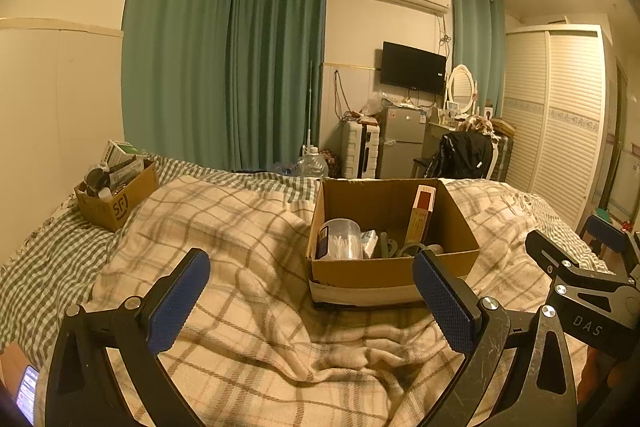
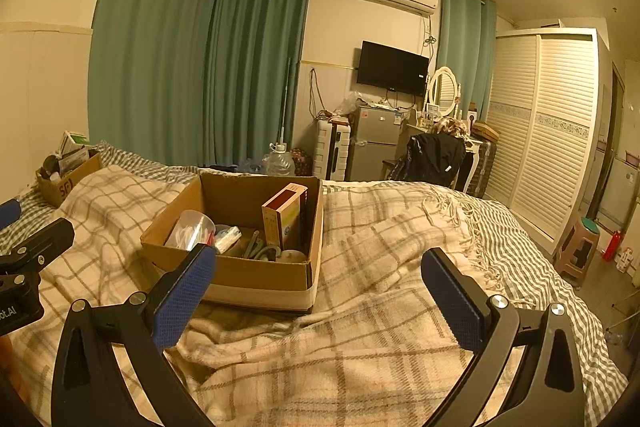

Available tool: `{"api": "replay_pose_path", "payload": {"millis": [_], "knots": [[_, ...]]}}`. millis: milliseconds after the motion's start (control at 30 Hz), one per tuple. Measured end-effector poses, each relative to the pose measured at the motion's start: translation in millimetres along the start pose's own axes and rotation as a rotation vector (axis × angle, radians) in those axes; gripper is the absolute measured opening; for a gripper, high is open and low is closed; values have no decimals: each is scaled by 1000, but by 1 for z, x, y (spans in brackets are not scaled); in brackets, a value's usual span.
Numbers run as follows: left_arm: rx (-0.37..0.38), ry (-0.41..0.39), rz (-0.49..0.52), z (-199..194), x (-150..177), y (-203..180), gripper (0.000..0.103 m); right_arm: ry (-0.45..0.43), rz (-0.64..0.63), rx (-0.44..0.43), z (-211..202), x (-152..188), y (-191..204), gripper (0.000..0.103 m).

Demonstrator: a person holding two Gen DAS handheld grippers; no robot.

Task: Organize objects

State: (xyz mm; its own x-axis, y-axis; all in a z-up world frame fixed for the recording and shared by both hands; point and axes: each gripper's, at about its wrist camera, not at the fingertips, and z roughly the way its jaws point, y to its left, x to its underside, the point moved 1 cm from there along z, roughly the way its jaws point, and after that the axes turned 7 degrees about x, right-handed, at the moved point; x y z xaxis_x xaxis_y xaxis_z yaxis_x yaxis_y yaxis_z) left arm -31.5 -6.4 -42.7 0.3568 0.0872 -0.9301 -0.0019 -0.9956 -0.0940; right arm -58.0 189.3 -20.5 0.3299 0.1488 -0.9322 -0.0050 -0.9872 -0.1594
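Note:
An open cardboard box (image 1: 394, 269) (image 2: 256, 273) sits on the plaid blanket on the bed. It holds a clear plastic cup with cotton swabs (image 1: 340, 239) (image 2: 191, 231), an upright red and yellow carton (image 1: 420, 215) (image 2: 285, 217), and several dark items. A second, smaller cardboard box (image 1: 118, 201) (image 2: 66, 185), full of bottles and cartons, sits at the far left of the bed. My left gripper (image 1: 312, 301) is open and empty, just short of the open box. My right gripper (image 2: 320, 297) is open and empty, to the right of that box.
The plaid blanket (image 1: 248, 227) (image 2: 400, 247) is rumpled over a green checked sheet (image 1: 36, 267). A phone (image 1: 28, 393) lies at the near left. Beyond the bed stand a water jug (image 2: 280, 161), suitcase, small fridge (image 2: 374, 143), chair and wardrobe (image 2: 548, 131). A stool (image 2: 580, 247) stands at the right.

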Motion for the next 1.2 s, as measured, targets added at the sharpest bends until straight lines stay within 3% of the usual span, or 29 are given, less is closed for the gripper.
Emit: {"api": "replay_pose_path", "payload": {"millis": [1200], "knots": [[-19,7,18,2,2,0,103,13,-2,8,1,2,1,103]]}}
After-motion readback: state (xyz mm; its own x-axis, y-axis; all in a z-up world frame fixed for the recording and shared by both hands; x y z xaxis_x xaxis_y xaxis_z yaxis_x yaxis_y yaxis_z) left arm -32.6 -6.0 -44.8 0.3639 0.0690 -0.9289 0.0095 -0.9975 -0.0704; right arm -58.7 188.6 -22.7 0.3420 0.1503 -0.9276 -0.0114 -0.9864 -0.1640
